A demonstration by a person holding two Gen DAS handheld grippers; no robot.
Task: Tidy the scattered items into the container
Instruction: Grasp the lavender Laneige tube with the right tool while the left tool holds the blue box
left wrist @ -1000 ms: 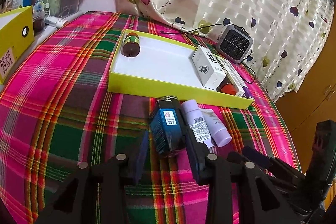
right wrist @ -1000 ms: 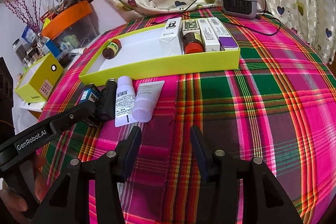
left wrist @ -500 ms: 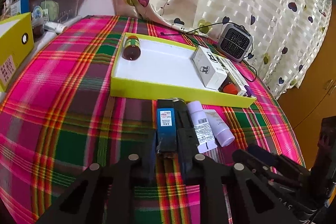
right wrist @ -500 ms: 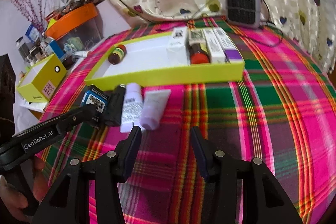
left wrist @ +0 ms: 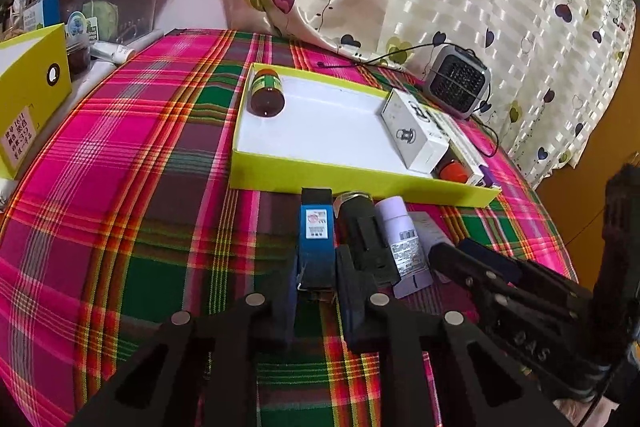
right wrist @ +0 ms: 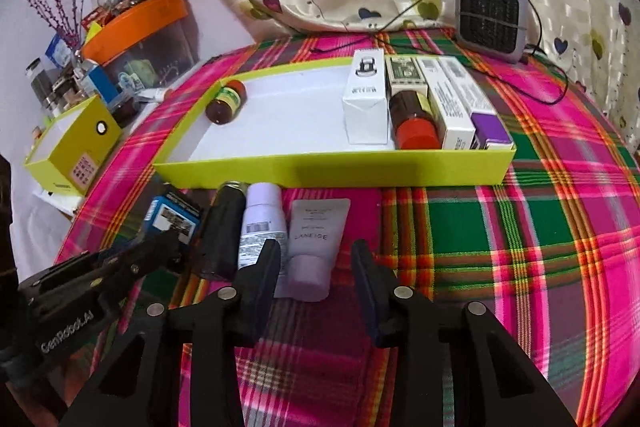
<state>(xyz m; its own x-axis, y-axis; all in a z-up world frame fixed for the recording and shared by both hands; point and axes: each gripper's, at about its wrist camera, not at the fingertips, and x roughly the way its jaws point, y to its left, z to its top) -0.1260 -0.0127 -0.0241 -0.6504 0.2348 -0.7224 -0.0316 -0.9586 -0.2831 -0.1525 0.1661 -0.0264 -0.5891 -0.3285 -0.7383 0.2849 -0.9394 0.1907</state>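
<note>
The left gripper [left wrist: 316,291] pinched the blue box [left wrist: 316,239] at lower centre of its view. The right gripper [right wrist: 314,267] was closing, the lilac Laneige tube [right wrist: 314,247] between its fingers but untouched. Beside them lay a dark bottle [right wrist: 224,227] and a white bottle [right wrist: 262,223]. Above, mid-frame, sat the yellow-green tray [right wrist: 332,169] on the plaid tablecloth [right wrist: 500,247].
</note>
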